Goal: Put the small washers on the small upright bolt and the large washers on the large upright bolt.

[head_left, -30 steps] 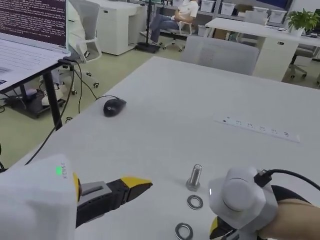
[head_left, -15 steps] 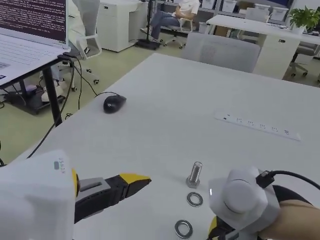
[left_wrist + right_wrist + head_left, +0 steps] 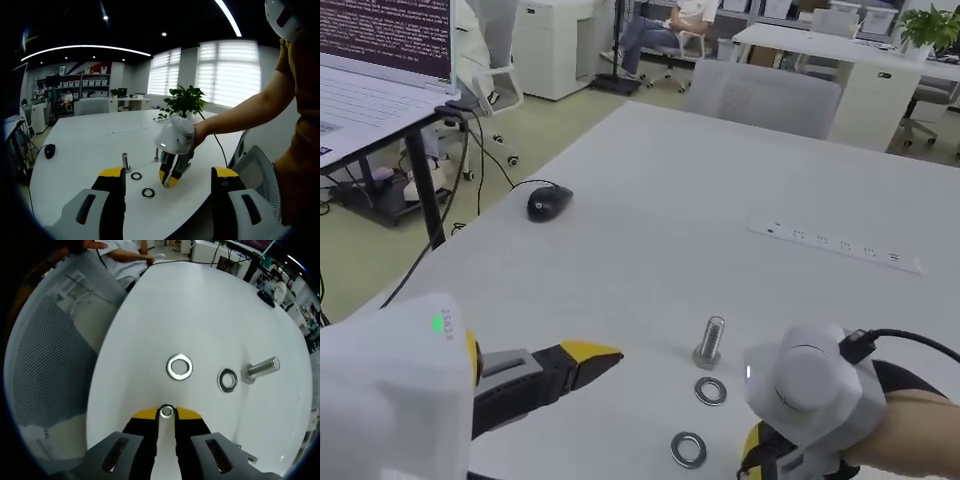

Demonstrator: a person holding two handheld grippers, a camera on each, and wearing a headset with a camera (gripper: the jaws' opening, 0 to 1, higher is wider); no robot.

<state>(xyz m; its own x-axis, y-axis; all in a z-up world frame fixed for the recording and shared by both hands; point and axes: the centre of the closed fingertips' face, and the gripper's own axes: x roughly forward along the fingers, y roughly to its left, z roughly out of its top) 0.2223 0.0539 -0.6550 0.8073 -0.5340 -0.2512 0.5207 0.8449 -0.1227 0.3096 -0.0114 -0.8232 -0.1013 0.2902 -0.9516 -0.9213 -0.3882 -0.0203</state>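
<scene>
Small washer point(image 3: 167, 411) lies flat on the white table point(image 3: 200, 305), right between the yellow tips of the right gripper point(image 3: 166, 416). The jaws are drawn in close on either side of it, but I cannot tell whether they actually pinch it. The table's near edge runs close behind this gripper, with a mesh chair point(image 3: 45, 365) pushed up against it.

Just beyond the tips a large washer point(image 3: 179, 366) lies flat, a second washer point(image 3: 227, 380) lies past it, and the upright bolt point(image 3: 260, 369) stands just beside that one. Both washers rest on the tabletop. In the left gripper view a thinner upright stud point(image 3: 156, 154) shows just beside the right gripper's body — too small to tell more.

The left gripper point(image 3: 585, 362) hovers over the near-left part of the table with its jaws spread wide, pointing toward the washers and well apart from them.

Farther out there is open tabletop — a computer mouse point(image 3: 549, 202) sits near the left edge and a power strip point(image 3: 835, 243) lies across the far right. Past the far edge stands a grey chair back point(image 3: 760, 98), and a laptop point(image 3: 380, 60) sits off to the left.
</scene>
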